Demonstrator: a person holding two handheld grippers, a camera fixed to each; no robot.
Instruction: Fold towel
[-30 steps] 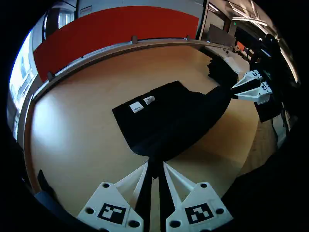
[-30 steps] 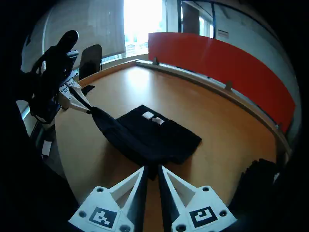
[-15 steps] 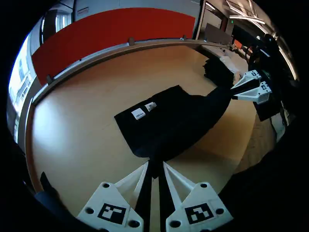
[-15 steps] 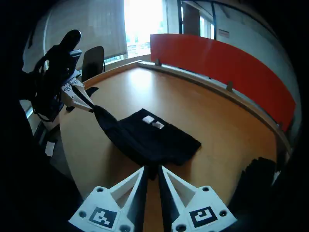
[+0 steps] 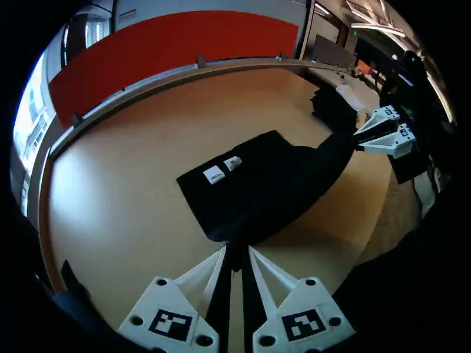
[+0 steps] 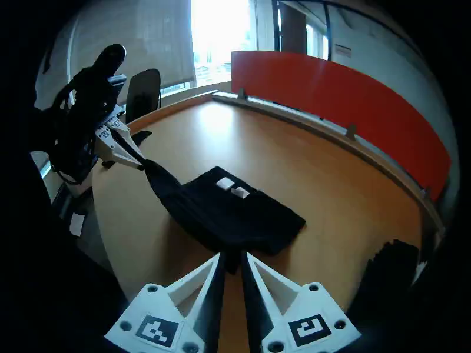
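Two corners of the black towel are held up off the desk: the left gripper is closed tight on one, the right gripper on the other. The rest of the towel lies flat on the middle of the desk, two white tags facing up.

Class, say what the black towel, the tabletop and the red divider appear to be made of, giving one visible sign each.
Towel: soft matte cloth; it drapes and sags where lifted. Tabletop: wood-look, probably laminate; smooth with a light sheen. Red divider: flat, matte panel; material unclear.
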